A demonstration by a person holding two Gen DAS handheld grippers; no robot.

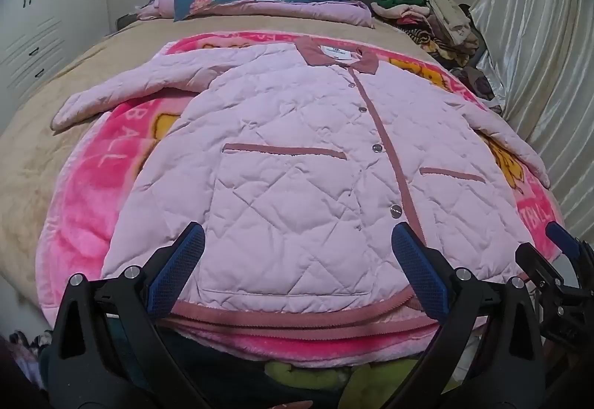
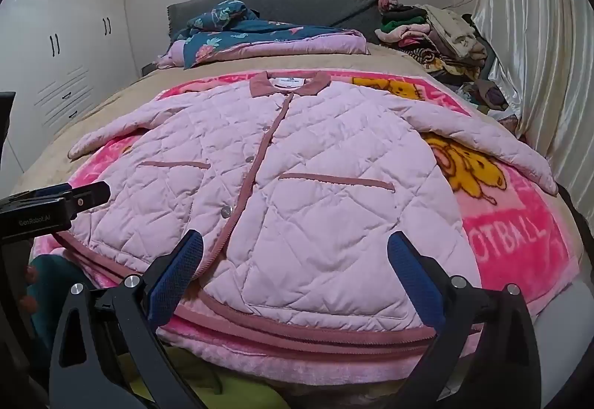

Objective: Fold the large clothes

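"GenRobot.AI" marks left claw [image 2: 89, 195] beside pink quilted jacket [image 2: 297, 193].

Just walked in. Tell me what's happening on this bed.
A person with a handheld gripper in each hand is about to fold a pink quilted jacket. It lies face up and buttoned on a bright pink blanket, both sleeves spread out. The left gripper and right gripper are both open, poised over the jacket's bottom hem, gripping nothing. No fold has been made yet. Other clothes are heaped at the bed's far end.
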